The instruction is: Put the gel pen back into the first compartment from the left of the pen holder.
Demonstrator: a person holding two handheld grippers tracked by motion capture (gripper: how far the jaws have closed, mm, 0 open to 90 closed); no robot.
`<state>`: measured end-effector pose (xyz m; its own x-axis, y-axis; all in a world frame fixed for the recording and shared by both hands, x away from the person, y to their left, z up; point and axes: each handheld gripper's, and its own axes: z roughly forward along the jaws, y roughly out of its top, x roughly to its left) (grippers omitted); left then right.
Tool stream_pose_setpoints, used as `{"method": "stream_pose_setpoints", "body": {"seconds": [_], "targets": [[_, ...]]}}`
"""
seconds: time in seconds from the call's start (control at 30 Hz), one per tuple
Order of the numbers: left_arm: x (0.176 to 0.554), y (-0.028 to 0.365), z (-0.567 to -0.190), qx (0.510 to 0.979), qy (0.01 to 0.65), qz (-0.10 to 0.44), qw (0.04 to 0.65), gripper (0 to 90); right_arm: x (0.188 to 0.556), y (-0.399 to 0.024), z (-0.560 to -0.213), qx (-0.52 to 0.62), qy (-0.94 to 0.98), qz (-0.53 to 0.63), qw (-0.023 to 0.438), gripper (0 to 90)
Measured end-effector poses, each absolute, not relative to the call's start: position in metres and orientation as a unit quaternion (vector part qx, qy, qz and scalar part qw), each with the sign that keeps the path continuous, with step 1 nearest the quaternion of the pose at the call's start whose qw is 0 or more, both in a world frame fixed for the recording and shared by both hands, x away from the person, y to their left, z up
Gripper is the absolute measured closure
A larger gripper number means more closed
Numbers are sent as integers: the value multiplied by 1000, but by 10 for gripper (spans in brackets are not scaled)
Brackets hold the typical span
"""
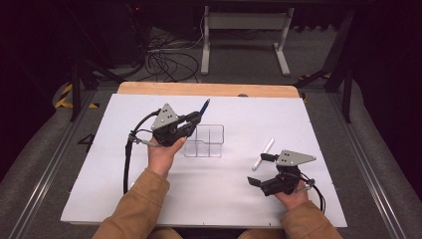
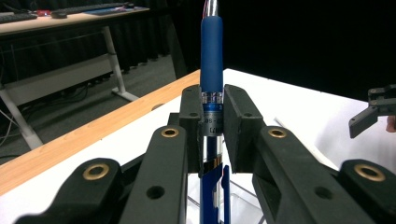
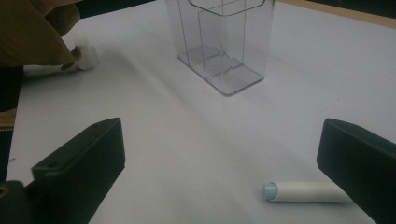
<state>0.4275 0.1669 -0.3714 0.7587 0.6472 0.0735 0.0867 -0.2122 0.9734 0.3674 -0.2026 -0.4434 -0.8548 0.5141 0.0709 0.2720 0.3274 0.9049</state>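
My left gripper (image 1: pixel 194 121) is shut on a blue pen (image 1: pixel 205 105), which sticks out past the jaws toward the far side of the table. In the left gripper view the pen (image 2: pixel 211 60) stands upright, pinched between both pads (image 2: pixel 212 121). A clear plastic organiser (image 1: pixel 205 141) with compartments stands just right of that gripper. A white marker (image 1: pixel 263 154) lies on the white mat further right. My right gripper (image 1: pixel 262 170) rests near the front right, open, with the marker (image 3: pixel 303 192) lying by its right-hand jaw and nothing between the pads (image 3: pixel 219 163).
The white mat (image 1: pixel 149 199) covers a wooden table whose bare far edge (image 1: pixel 199 88) shows. A tan sleeve (image 3: pixel 32 28) comes into the right gripper view at top left. Behind the table are cables on the floor and a white desk frame (image 1: pixel 244 35).
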Motion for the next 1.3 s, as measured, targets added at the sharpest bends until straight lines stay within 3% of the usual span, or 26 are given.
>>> {"method": "stream_pose_setpoints", "body": {"seconds": [0.4, 0.43, 0.53, 0.63, 0.97, 1.3], "targets": [[429, 168, -374, 743, 251, 257, 564, 783, 367, -202, -443, 242, 806, 527, 116, 13], [428, 167, -374, 743, 253, 253, 566, 752, 367, -203, -443, 242, 806, 527, 116, 13], [425, 166, -372, 740, 269, 257, 560, 508, 367, -203, -443, 241, 806, 528, 117, 13], [419, 167, -368, 742, 271, 266, 552, 390, 366, -203, -442, 241, 804, 530, 118, 13], [394, 180, -354, 758, 256, 253, 544, 282, 364, -206, -438, 243, 795, 541, 128, 1], [385, 184, -349, 762, 247, 232, 552, 254, 363, -207, -435, 237, 789, 549, 141, 0]]}}
